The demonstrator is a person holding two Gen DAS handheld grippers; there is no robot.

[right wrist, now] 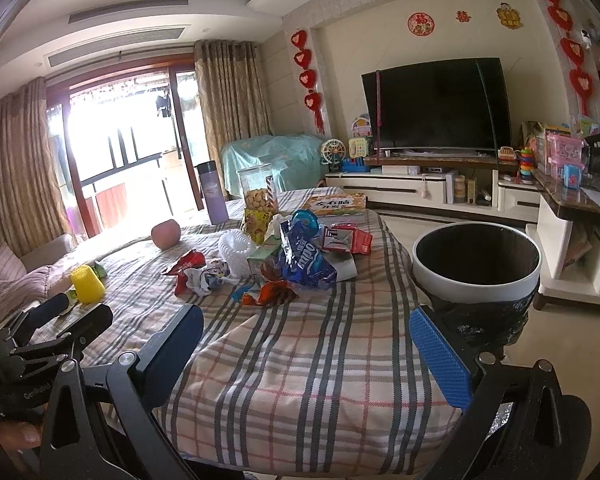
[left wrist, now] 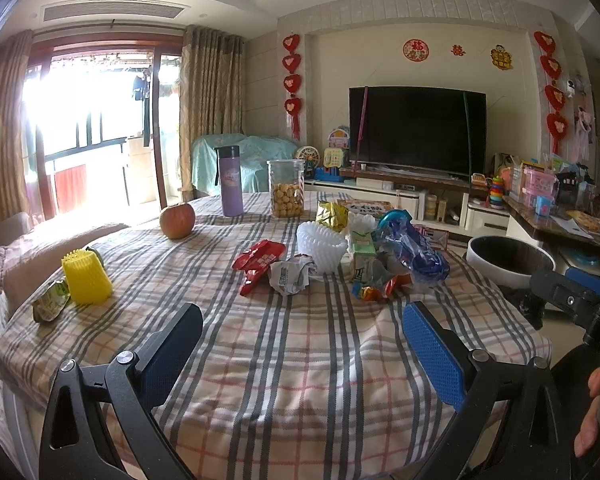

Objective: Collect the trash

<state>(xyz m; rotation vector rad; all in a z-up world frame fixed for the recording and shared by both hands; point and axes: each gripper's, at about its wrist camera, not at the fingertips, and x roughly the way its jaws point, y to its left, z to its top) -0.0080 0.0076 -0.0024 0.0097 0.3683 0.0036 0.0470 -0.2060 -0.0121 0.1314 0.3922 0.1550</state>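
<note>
A heap of trash lies mid-table: a red wrapper (left wrist: 258, 261), crumpled paper (left wrist: 291, 276), a white foam net (left wrist: 322, 246), a blue Oreo bag (left wrist: 414, 252) (right wrist: 304, 258) and a gold packet (left wrist: 332, 216). A yellow foam net (left wrist: 86, 278) (right wrist: 87, 284) and a green packet (left wrist: 51, 301) lie at the left edge. A white-rimmed bin (right wrist: 476, 264) (left wrist: 510, 260) stands at the table's right side. My left gripper (left wrist: 302, 356) is open over the near cloth, nothing between its fingers. My right gripper (right wrist: 306, 360) is open too, its right finger in front of the bin.
On the plaid-covered table (left wrist: 300, 380) also stand an apple (left wrist: 177, 220), a purple flask (left wrist: 230, 182), a jar of snacks (left wrist: 286, 188) and a flat box (right wrist: 334, 204). A sofa (left wrist: 40, 248) borders the left. A TV unit (right wrist: 432, 188) and cluttered counter (right wrist: 572, 200) lie beyond.
</note>
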